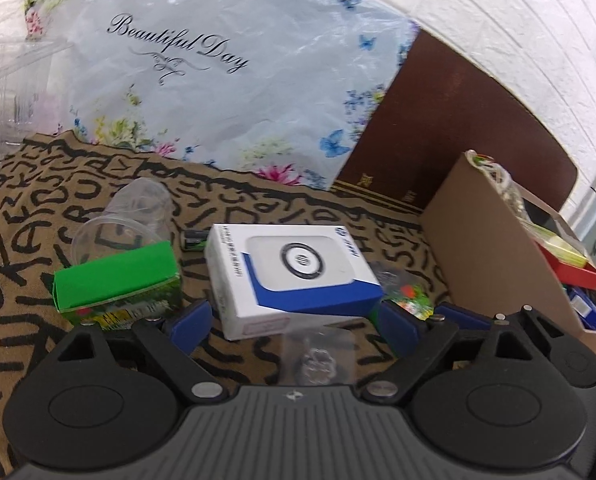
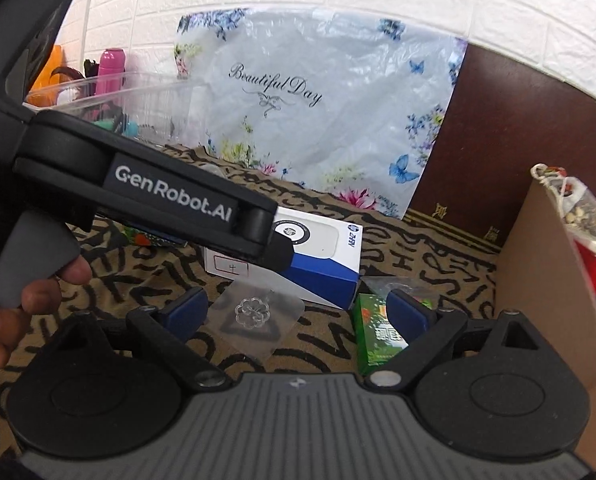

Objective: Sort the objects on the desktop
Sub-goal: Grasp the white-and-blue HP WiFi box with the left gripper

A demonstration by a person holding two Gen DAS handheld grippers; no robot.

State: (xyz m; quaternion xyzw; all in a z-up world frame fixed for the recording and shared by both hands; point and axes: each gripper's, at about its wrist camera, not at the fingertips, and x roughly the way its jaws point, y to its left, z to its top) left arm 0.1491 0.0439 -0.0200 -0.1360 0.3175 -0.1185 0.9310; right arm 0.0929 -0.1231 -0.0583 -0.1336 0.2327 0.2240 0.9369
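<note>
Clear flower-embossed sticker [image 2: 254, 314] lies flat before white-blue box [image 2: 318, 264], perhaps glossy.

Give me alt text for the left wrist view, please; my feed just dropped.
The open left gripper hovers low over a patterned cloth, its blue fingers flanking a white-and-blue box without touching it. A green box and a tipped clear plastic cup lie left; an open cardboard box of items stands right, a floral plastic bag behind.

Left gripper [image 1: 294, 322] and right gripper [image 2: 298, 314], fingers wide apart.
</note>
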